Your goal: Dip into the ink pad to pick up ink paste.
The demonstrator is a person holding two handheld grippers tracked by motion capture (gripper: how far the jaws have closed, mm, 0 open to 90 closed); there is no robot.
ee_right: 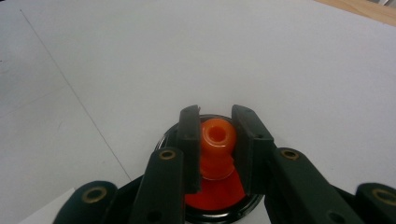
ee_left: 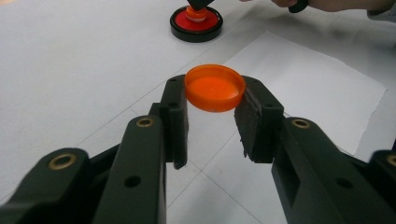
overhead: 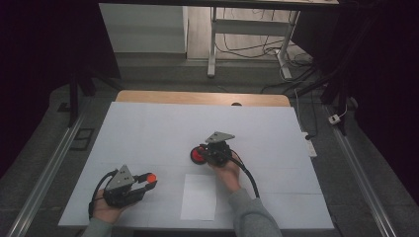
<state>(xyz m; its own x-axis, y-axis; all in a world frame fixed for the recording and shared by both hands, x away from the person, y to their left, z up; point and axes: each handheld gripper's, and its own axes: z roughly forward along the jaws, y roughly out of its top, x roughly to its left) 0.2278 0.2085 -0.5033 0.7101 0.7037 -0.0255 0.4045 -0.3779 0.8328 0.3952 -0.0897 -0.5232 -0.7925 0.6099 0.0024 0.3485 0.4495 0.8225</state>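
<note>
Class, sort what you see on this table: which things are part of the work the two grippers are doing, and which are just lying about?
Part of the work:
- orange cap, clamped in the left gripper
- orange knob, clamped in the right gripper
- red pad in its black dish, under the knob

Lying about:
- white paper sheet
- white table cover

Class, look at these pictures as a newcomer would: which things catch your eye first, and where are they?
First, the orange cap clamped between the left gripper's jaws, above the white table near its front left. Next, the round red pad in a black rim mid-table, where the right gripper pinches an orange knobbed piece standing on it.
</note>
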